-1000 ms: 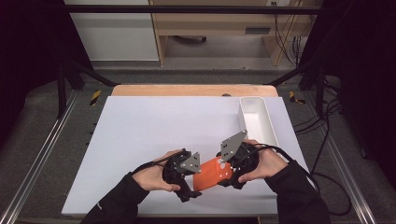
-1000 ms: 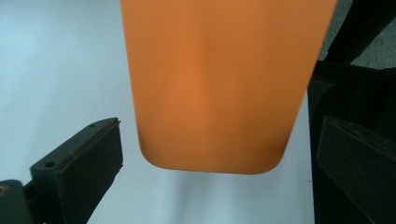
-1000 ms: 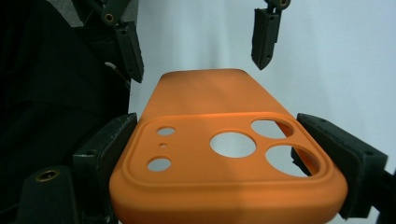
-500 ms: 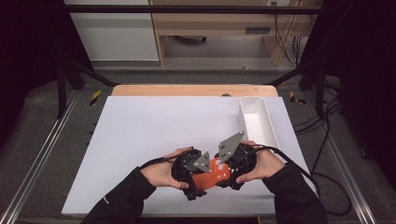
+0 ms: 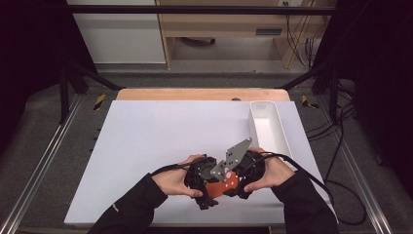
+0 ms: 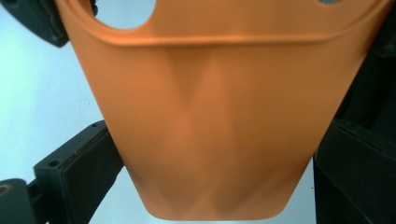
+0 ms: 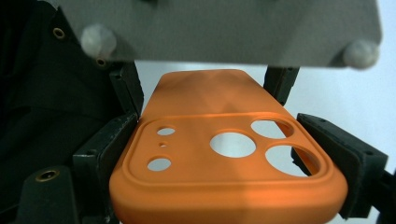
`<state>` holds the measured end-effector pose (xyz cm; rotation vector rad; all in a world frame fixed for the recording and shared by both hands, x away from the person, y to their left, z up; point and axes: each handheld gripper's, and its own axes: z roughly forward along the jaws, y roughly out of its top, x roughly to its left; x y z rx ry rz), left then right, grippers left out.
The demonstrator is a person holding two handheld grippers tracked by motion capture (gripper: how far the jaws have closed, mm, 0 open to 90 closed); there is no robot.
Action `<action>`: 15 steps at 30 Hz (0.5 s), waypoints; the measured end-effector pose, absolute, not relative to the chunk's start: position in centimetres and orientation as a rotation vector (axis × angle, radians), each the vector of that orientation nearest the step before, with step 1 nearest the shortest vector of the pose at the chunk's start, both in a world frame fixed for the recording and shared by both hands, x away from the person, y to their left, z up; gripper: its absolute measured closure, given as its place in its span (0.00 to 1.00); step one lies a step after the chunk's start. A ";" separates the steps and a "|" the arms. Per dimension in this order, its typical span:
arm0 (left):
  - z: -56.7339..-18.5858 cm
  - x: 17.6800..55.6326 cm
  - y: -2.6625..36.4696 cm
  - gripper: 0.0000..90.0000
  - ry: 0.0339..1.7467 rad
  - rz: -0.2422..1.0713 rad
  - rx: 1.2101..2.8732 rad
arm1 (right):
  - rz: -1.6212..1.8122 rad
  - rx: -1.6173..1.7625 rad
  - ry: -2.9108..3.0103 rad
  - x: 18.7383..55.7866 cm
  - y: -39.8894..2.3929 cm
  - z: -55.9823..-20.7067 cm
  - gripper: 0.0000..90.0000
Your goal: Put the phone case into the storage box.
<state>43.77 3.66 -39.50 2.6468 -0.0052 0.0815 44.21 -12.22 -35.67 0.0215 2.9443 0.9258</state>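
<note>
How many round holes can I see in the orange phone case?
5 in the right gripper view: three large holes right, two smaller holes left, plus one tiny dot; the phone case may hide others.

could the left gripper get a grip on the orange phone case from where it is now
Probably yes. The orange phone case already lies between the left gripper jaws, nothing blocking it; whether they press on it is unclear. The right gripper is shut on its camera end.

You are bringing your left tool [image 5: 207, 187] in toward the right tool [image 5: 238, 183], closing the gap between your hands; its jaws are now flanking the near end of the orange phone case [image 5: 220, 187], covering more of it.
</note>
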 end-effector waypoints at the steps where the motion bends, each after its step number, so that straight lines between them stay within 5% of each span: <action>1: -39.5 43.7 3.6 0.01 -0.011 0.082 2.649 | 0.921 0.013 2.946 44.3 -12.2 -35.7 0.18; 15: -39.2 44.0 3.0 0.09 -0.048 0.090 2.676 | 0.932 0.014 2.944 44.2 -12.1 -35.7 0.18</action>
